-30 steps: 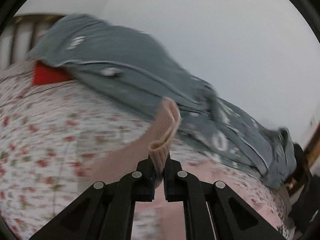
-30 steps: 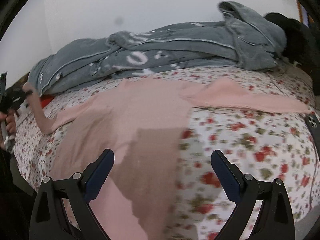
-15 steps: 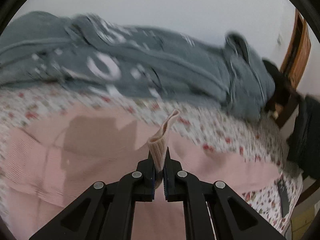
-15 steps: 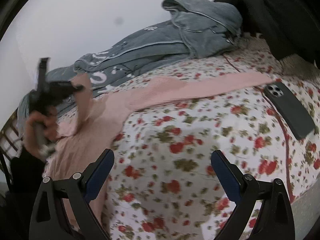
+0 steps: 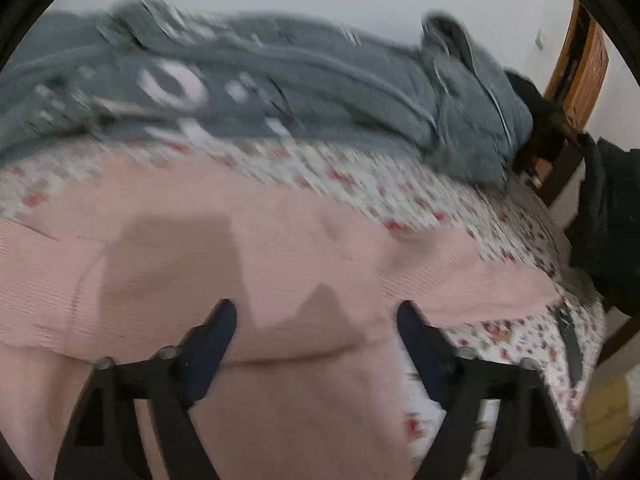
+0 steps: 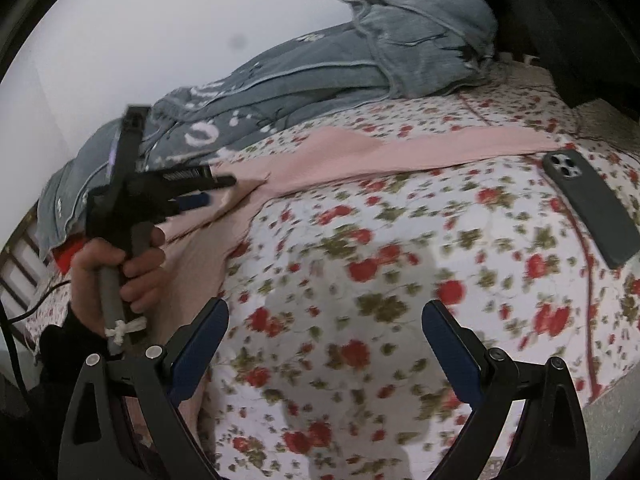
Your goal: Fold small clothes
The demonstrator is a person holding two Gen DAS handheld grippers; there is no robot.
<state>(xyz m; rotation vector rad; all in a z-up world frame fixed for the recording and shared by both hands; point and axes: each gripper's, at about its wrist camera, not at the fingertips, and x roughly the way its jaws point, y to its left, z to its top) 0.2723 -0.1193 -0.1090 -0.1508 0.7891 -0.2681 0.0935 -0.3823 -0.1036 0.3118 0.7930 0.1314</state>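
Observation:
A pink knit top (image 5: 280,248) lies spread on the floral bed sheet (image 6: 360,280). One long sleeve (image 6: 460,148) stretches right toward a phone. My left gripper (image 5: 316,316) hovers just above the top's body, its jaws opening, wide apart with nothing pinched between them. A fold edge of pink cloth runs below its fingertips. In the right wrist view a hand (image 6: 116,276) holds the left gripper (image 6: 208,190) over the top's left part. My right gripper (image 6: 325,312) stands open over bare sheet, to the right of the top, holding nothing.
A bunched grey blanket (image 5: 280,92) (image 6: 360,68) lies along the far side of the bed against the wall. A dark phone (image 6: 588,204) rests on the sheet at right. Dark clothing (image 6: 560,20) and a wooden headboard (image 5: 580,60) stand at the bed's end.
The left gripper carried the pink cuff across over the top, then let it go and its jaws opened. The right gripper swung right, from the top to the bare sheet.

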